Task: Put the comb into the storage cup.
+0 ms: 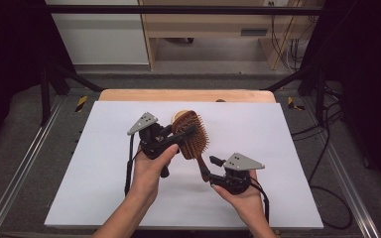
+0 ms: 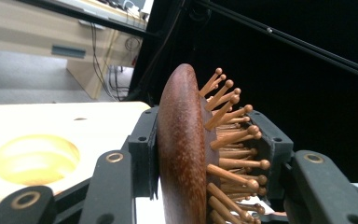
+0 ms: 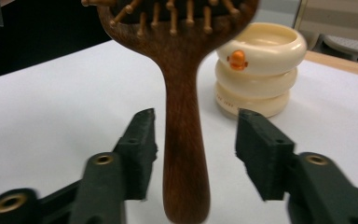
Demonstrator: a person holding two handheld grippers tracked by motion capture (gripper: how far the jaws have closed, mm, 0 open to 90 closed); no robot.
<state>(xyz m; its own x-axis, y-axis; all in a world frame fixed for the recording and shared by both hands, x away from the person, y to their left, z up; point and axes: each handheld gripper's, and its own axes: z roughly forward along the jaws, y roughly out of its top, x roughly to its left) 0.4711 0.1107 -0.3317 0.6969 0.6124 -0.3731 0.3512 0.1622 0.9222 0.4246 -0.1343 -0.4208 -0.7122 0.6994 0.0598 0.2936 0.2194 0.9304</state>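
A dark wooden hairbrush (image 1: 194,140) with wooden pins is held up over the white mat. My left gripper (image 1: 188,134) is shut on its oval head; in the left gripper view the pads (image 2: 142,149) press on the smooth back and on the pin side of the brush (image 2: 182,149). My right gripper (image 1: 211,172) sits lower right at the handle's end. In the right gripper view it (image 3: 196,144) stands open, with the handle (image 3: 184,140) between its pads and a gap on each side.
A cream ribbed container (image 3: 261,70) with a small orange duck mark stands on the mat behind the brush, also seen as the cream container (image 1: 179,116). The white mat (image 1: 104,188) covers a wooden table (image 1: 186,95). Black frame bars and cables surround it.
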